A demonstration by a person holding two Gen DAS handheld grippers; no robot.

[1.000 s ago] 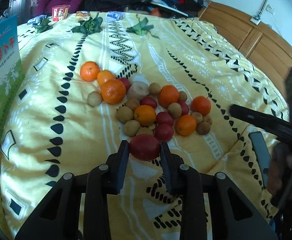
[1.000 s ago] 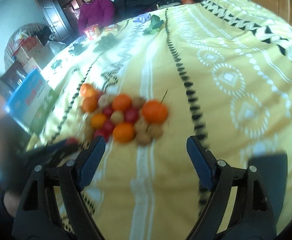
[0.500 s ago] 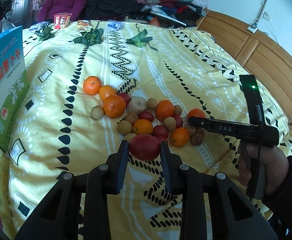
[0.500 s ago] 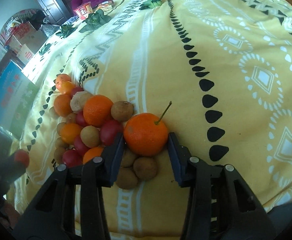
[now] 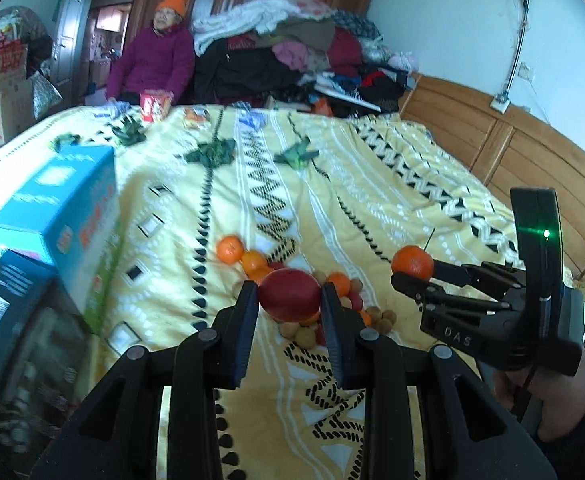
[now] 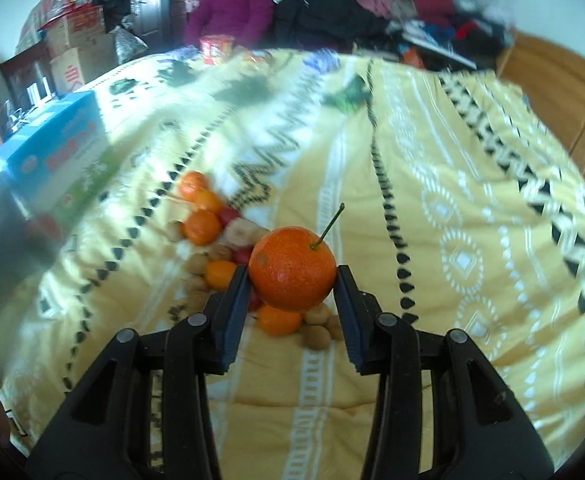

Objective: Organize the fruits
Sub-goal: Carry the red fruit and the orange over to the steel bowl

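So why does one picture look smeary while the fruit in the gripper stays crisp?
Right wrist view: the orange is sharp, while the bedspread and fruit pile behind it are motion-blurred. Left wrist view: mostly sharper, with the red fruit clear, though the blue box at the edge is soft. Both views bend straight lines, fisheye style.

Left tool [image 5: 289, 295]: black, I see a dark red fruit [image 5: 290, 294] in it. Right tool [image 6: 292, 280]: black, bright orange mandarin [image 6: 291, 268] with green stem. Bedspread [image 5: 372, 184]: yellow, white bands, black zigzag and teardrop rows. Pile [image 6: 216, 240]: orange, red, tan-brown. Box [image 5: 64, 220]: cyan, green lower edge, red lettering.
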